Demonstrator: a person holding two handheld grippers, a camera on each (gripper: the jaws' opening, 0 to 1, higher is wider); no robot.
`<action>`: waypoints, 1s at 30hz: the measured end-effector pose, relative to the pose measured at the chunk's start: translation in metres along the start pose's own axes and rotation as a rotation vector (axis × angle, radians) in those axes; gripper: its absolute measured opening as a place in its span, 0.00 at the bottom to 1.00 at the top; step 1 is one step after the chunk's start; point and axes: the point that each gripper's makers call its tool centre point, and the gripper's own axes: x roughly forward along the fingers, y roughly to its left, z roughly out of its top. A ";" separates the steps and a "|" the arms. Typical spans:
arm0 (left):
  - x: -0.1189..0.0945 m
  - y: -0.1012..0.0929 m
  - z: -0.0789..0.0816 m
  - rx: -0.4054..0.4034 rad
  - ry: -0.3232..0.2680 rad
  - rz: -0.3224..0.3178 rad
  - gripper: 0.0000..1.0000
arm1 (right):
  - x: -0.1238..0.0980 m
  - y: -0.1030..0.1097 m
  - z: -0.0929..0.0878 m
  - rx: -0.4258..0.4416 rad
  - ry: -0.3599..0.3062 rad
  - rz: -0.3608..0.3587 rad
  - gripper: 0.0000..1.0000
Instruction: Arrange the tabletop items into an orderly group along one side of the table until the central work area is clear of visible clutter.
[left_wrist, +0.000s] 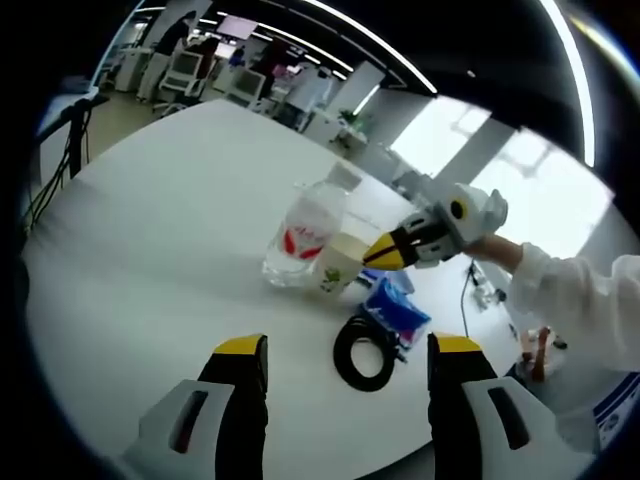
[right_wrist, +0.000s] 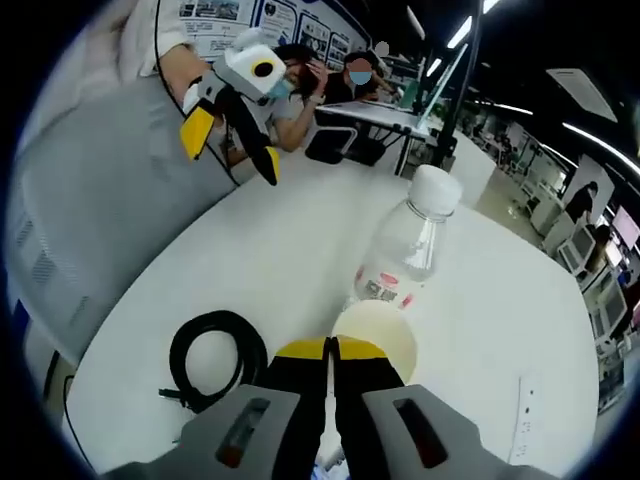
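On the white tabletop (left_wrist: 150, 250) a paper cup (left_wrist: 338, 262) stands just beside a clear water bottle (left_wrist: 305, 228), touching or nearly touching it. The right tool (left_wrist: 385, 253) reaches to the cup's rim with its yellow tips pressed together; in the right gripper view those tips (right_wrist: 331, 350) meet at the near edge of the cup (right_wrist: 385, 335), and whether they pinch the rim I cannot tell. The bottle (right_wrist: 405, 250) stands just beyond the cup. A coiled black cable (left_wrist: 365, 352) lies near the cup, with a blue packet (left_wrist: 397, 307) beside it. The left tool (left_wrist: 345, 350) hangs wide and empty, apart from the cup, and comes into the right gripper view (right_wrist: 230, 140).
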 end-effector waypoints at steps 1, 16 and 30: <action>0.000 0.000 0.000 -0.002 -0.001 0.000 0.60 | 0.000 -0.001 0.000 -0.002 0.000 0.001 0.00; 0.001 -0.002 0.000 -0.022 -0.003 -0.014 0.61 | 0.001 0.004 -0.015 -0.062 0.057 0.046 0.00; 0.002 -0.002 -0.001 -0.069 -0.011 -0.028 0.62 | 0.004 0.007 -0.008 -0.057 0.026 0.039 0.05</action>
